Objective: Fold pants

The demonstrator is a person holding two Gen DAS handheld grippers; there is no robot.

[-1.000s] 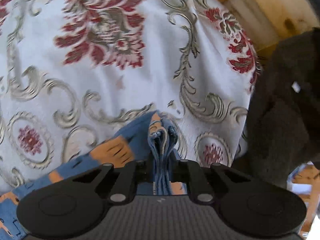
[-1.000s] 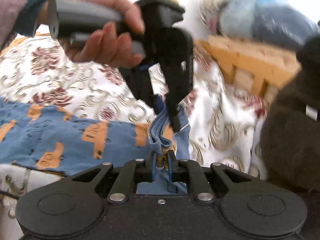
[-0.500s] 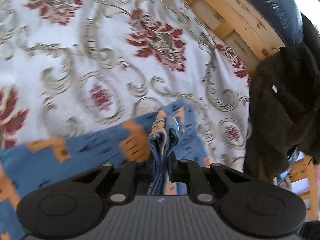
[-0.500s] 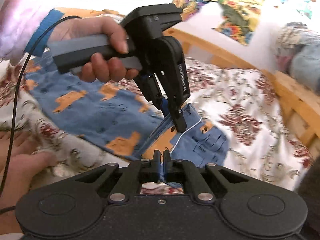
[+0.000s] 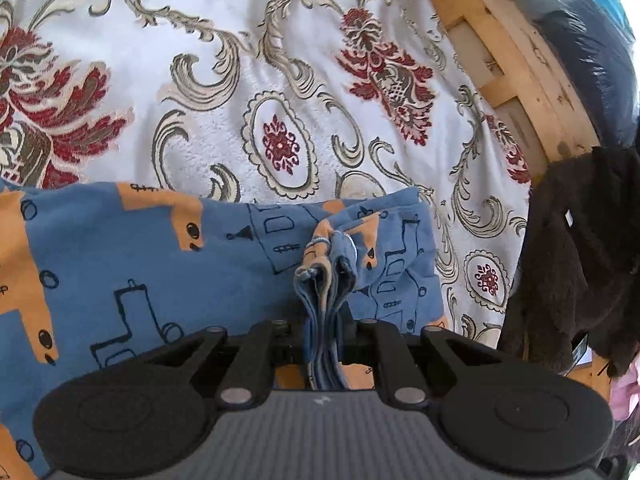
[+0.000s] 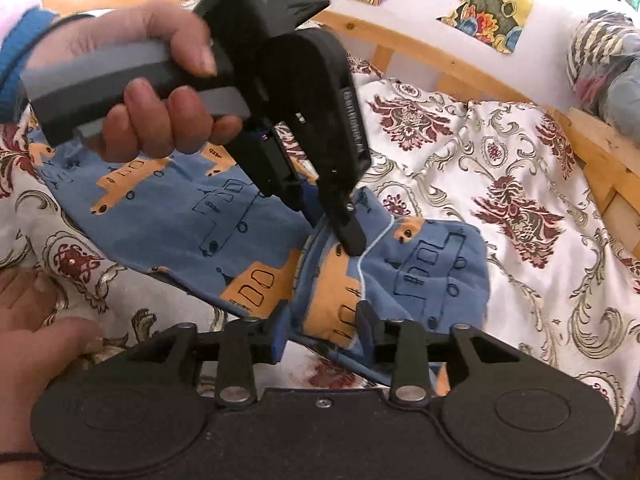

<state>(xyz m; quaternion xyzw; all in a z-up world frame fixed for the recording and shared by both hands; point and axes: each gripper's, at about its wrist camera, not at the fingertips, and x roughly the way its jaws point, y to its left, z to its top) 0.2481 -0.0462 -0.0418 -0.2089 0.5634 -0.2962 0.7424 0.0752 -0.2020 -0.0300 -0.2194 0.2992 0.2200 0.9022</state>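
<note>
Pinching bunched cuff layers, left gripper (image 5: 322,320) held blue truck-print pants (image 6: 180,216), legs trailing toward 9 o'clock; right gripper (image 6: 322,320) stood agape around the fold, gripping nothing.

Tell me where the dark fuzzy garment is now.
In the left wrist view, the dark fuzzy garment hangs at the right edge, beside the patterned bedspread and below the wooden bed frame.

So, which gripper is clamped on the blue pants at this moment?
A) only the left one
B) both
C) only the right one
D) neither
A: the left gripper pinches a bunch of the pants, while the right gripper has its jaws spread apart around the cloth.
</note>
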